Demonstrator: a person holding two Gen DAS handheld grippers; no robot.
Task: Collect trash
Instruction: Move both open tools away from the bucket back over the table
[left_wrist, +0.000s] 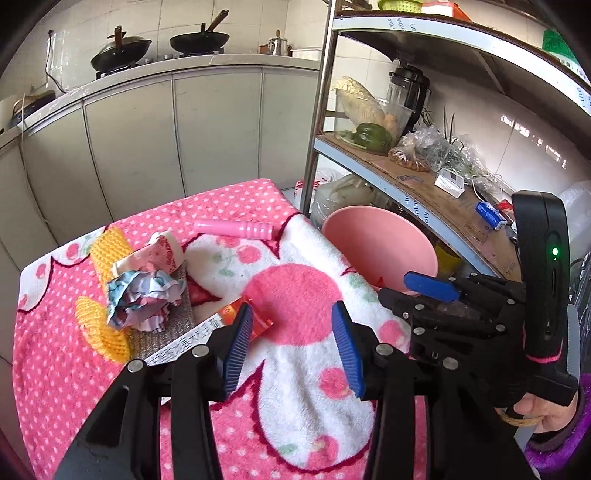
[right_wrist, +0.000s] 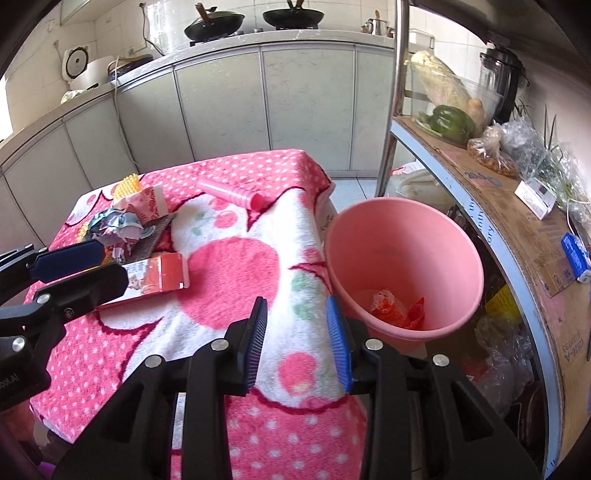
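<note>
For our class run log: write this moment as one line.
left gripper: open, above red carton | right gripper: open, empty | pink bin: holds wrappers | crumpled paper: on table

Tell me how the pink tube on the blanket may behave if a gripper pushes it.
The pink tube looks round and lies on its side, so it would probably roll. The blanket is fluffy, which may slow it. It looks like light, hollow plastic, so a pinch should hold it.

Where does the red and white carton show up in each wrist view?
Left wrist: red and white carton lies at lower centre, partly hidden behind the left tool's left finger.
Right wrist: the carton lies left of centre on the blanket, beside the left tool.
Shared landmark: round pink plastic bucket beside the table.
</note>
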